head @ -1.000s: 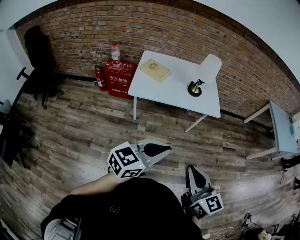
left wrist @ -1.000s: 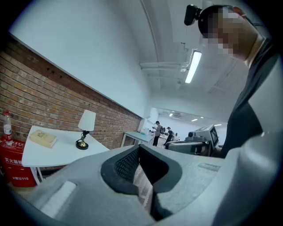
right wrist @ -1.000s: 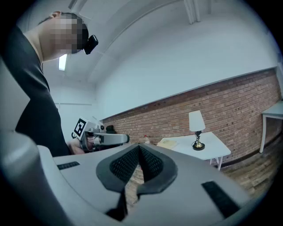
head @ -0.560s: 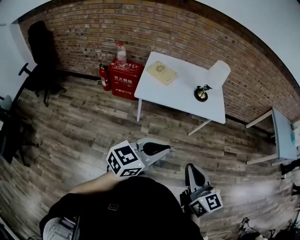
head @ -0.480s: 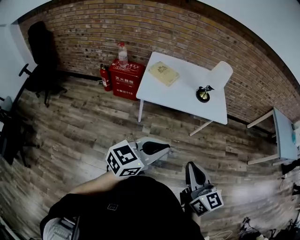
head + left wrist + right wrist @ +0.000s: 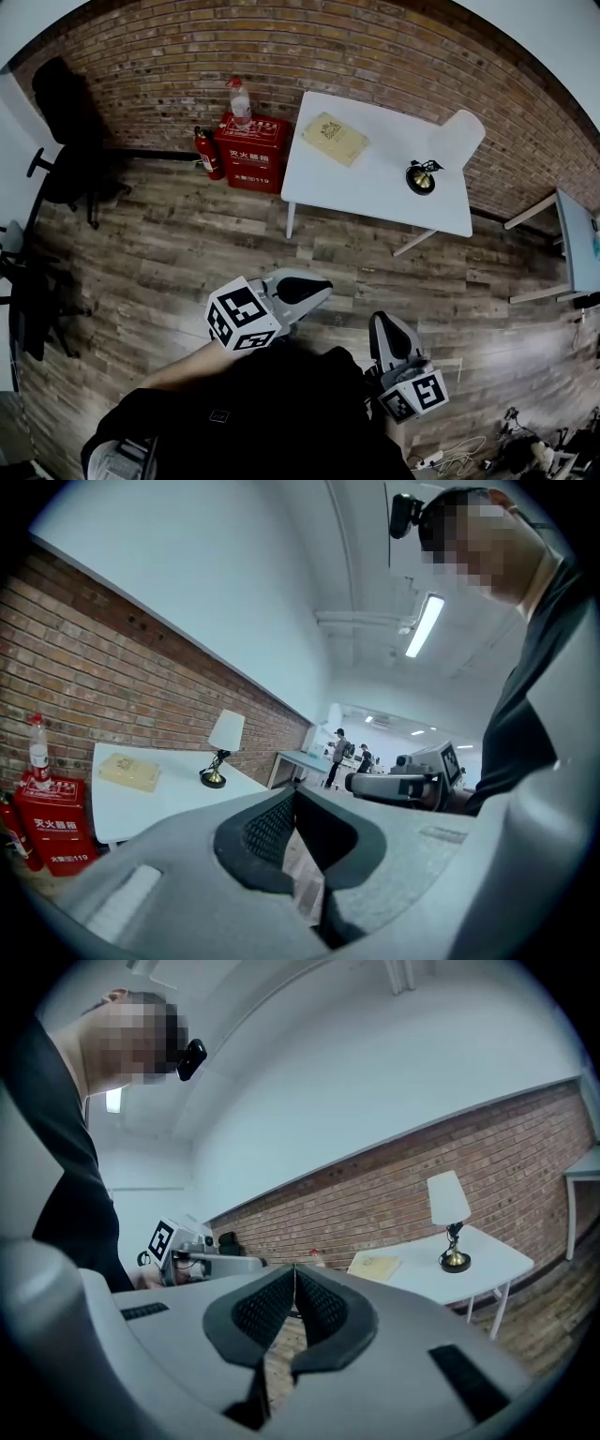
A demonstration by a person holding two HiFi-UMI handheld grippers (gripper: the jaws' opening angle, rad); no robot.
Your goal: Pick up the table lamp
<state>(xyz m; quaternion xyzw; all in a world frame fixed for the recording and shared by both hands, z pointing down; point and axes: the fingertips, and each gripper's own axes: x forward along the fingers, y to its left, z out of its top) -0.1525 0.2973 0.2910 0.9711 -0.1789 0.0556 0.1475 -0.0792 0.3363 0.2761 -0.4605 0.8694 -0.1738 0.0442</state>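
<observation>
The table lamp has a white shade and a black stem on a brass base; it stands upright at the right end of a white table by the brick wall. It also shows small and far off as the lamp in the left gripper view and the lamp in the right gripper view. My left gripper and right gripper hang over the wooden floor, well short of the table. Both are shut with nothing between the jaws.
A tan book lies on the table's left part. A red box with a bottle on top and a fire extinguisher stand left of the table. A black chair is at far left, another table at far right.
The table and lamp have shifted right and sit a little larger in the head view. Both grippers stay shut and keep their places low in the frame.
</observation>
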